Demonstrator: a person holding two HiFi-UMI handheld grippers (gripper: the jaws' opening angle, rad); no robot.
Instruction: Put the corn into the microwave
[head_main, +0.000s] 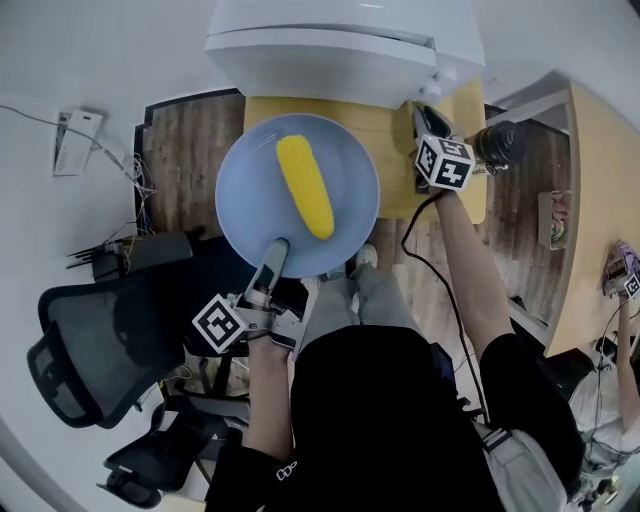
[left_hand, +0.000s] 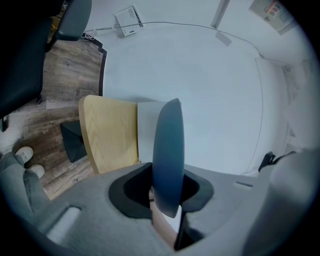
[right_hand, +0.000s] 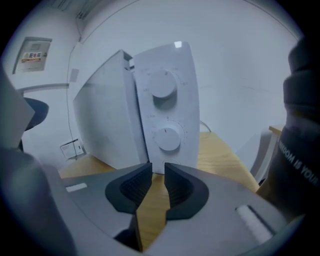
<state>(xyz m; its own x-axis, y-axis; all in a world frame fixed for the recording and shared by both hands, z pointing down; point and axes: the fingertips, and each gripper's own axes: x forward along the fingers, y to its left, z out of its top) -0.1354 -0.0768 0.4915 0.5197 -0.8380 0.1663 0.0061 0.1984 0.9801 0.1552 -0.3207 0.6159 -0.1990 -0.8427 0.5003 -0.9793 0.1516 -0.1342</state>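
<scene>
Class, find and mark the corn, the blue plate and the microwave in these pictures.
corn (head_main: 305, 186), head view, middle of the cob.
blue plate (head_main: 245, 205), head view, bare left part.
microwave (right_hand: 170, 112), right gripper view, control panel between its dials.

Head camera: overhead, steeply down. My left camera: close along plate (left_hand: 167, 150) edge. My right camera: near, facing microwave (right_hand: 165, 100). Head view shares both.

Corn (head_main: 305, 198) on plate (head_main: 248, 190) (pale blue)
</scene>
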